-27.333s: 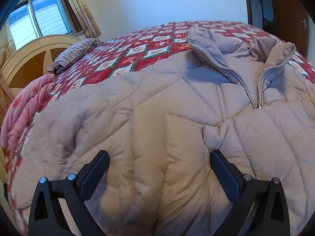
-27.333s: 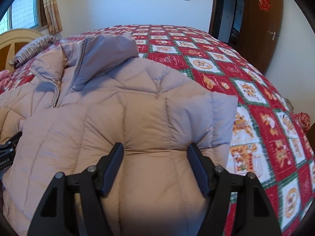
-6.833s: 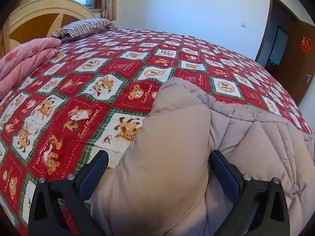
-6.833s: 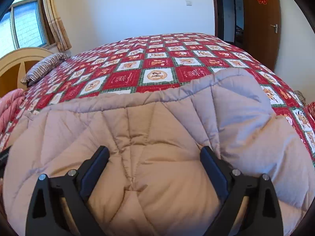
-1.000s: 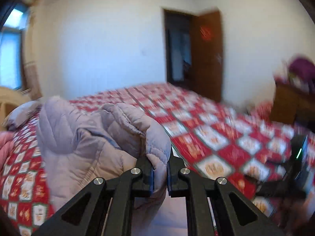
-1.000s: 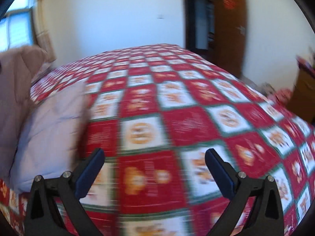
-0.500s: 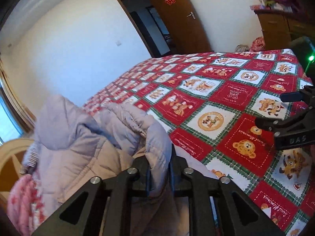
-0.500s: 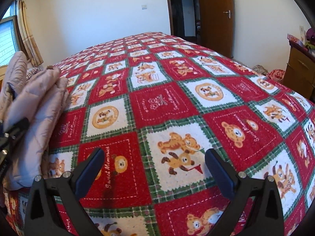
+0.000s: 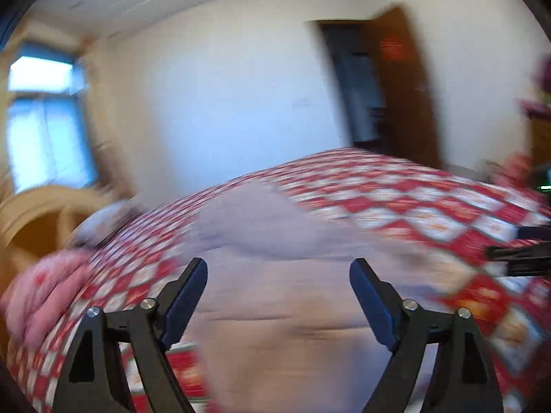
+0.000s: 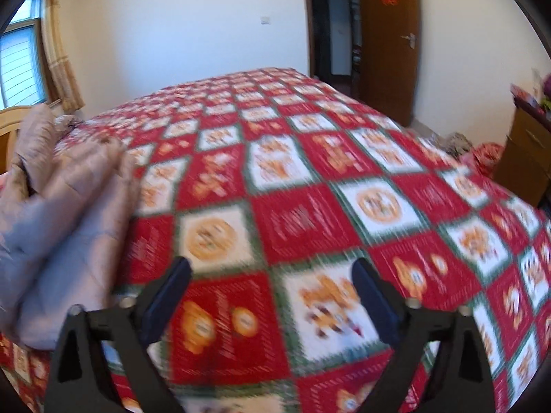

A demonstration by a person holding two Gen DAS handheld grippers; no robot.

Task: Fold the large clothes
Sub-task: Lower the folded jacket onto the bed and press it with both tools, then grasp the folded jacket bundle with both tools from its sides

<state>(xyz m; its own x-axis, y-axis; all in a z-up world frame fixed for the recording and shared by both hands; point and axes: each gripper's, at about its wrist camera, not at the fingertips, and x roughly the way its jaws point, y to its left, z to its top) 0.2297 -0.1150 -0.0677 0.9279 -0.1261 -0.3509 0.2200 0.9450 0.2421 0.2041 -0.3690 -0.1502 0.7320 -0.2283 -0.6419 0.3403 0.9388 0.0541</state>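
Observation:
The beige quilted puffer jacket [image 9: 282,309] lies bunched on the red patchwork bedspread [image 9: 430,213]; the left wrist view is motion-blurred. My left gripper [image 9: 278,296] is open and empty, just above the jacket. In the right wrist view the jacket [image 10: 69,213] lies folded in a heap at the left edge. My right gripper [image 10: 272,292] is open and empty over bare bedspread [image 10: 310,179], to the right of the jacket. Its black frame [image 9: 523,251] shows at the right edge of the left wrist view.
A wooden headboard [image 9: 41,213], a striped pillow [image 9: 103,220] and a pink blanket [image 9: 44,292] are at the left. A brown door [image 10: 389,44] and open doorway stand beyond the bed. A wooden cabinet [image 10: 530,151] is at the right.
My left gripper has let go of the jacket and opened; the jacket has dropped onto the bed. The left camera swings quickly. My right gripper stays open, shifted slightly.

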